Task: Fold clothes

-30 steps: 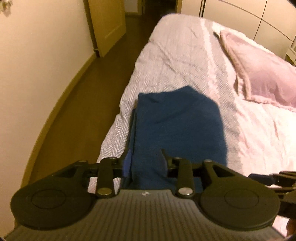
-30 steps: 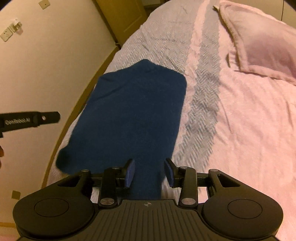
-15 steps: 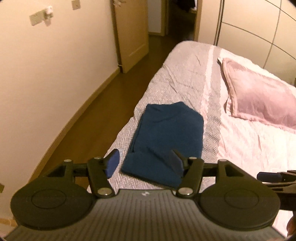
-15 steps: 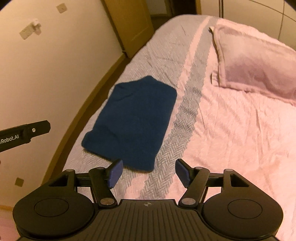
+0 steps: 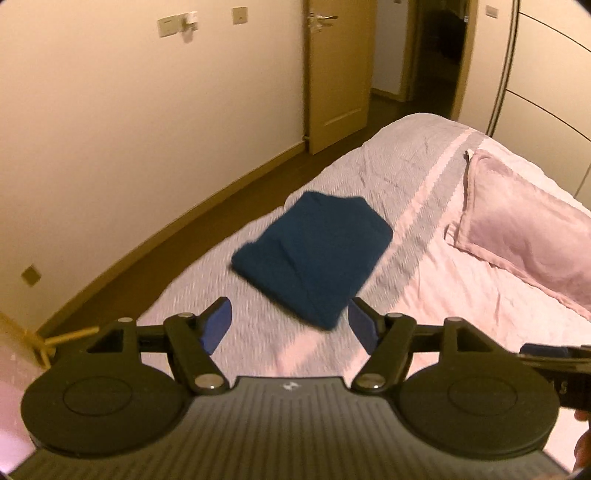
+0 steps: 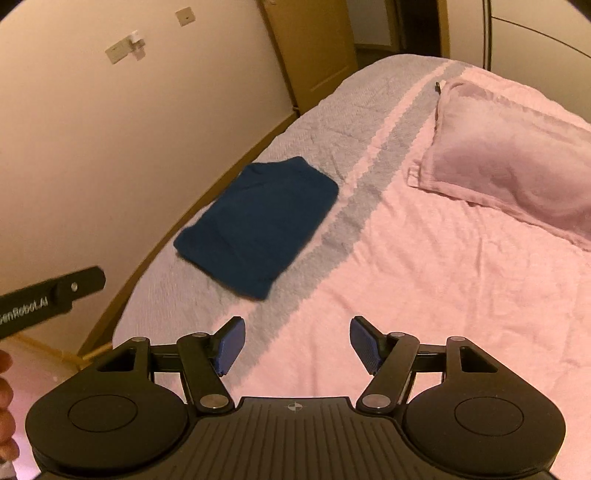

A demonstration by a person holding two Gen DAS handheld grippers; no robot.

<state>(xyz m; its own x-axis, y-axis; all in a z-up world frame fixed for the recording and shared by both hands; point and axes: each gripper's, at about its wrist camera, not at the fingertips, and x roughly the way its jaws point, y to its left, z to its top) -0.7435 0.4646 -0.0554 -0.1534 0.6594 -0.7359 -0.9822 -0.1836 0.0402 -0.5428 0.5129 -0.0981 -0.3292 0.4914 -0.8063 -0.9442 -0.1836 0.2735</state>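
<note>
Pink bedspread (image 6: pixel 424 280) bears folded navy garment (image 6: pixel 258 225); left tongs (image 5: pixel 290 325) opening, right tongs (image 6: pixel 297 343) agape, both empty.

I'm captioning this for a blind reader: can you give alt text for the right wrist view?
A folded dark blue garment lies on a pink and grey bedspread, beyond the open, empty right gripper. A pink pillow sits to its right.

A pink pillow (image 6: pixel 513 155) lies on the bed (image 6: pixel 424 280). Beyond the bed stands a wooden door (image 5: pixel 334 74). Switch plates (image 5: pixel 168 26) sit on the cream wall.
</note>
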